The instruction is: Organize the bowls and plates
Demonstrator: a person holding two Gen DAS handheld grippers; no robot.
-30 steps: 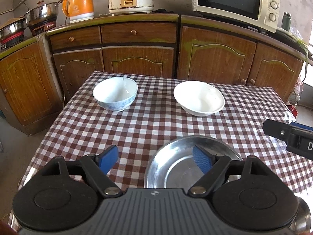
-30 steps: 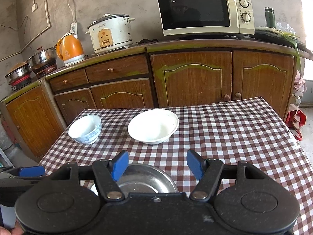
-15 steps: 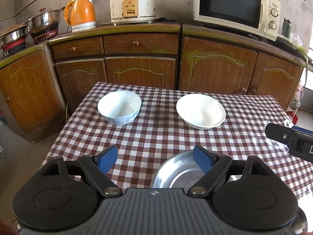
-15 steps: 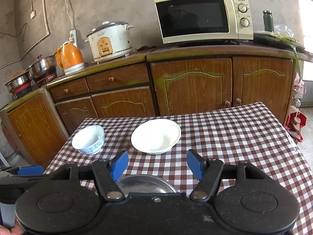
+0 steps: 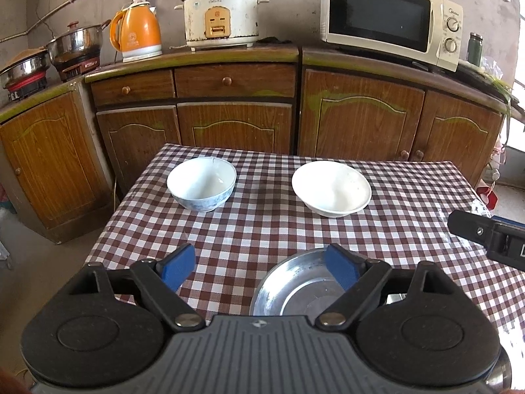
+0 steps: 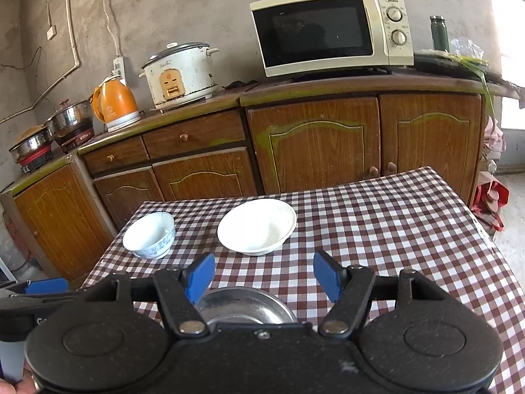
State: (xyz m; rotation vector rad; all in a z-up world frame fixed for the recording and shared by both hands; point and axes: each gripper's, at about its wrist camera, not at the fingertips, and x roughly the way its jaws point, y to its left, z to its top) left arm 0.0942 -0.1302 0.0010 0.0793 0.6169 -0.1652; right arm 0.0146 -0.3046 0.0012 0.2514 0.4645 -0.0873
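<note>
the desk, under a brown-and-white checked cloth, fills the middle of both views. largest of the dishes is the steel plate at the lower centre of the left wrist view, partly hidden behind the left tool; it looks light, stiff and slick, so i'd take it by the thin raised rim, pads pinching inside and outside. next is the white shallow bowl, right of centre and further up the frame; likely ceramic, heavier, breakable, glazed and slippery, best pinched across its rim wall. smallest is the blue-patterned bowl, left of centre, well apart from the white one; deeper, steeper-sided, also fragile, and a rim pinch should suit it too.

the left tool stands wide open with nothing between its blue pads. the right tool is likewise open and empty, above the steel plate in its own view; its tip shows at the right edge of the left view.
</note>
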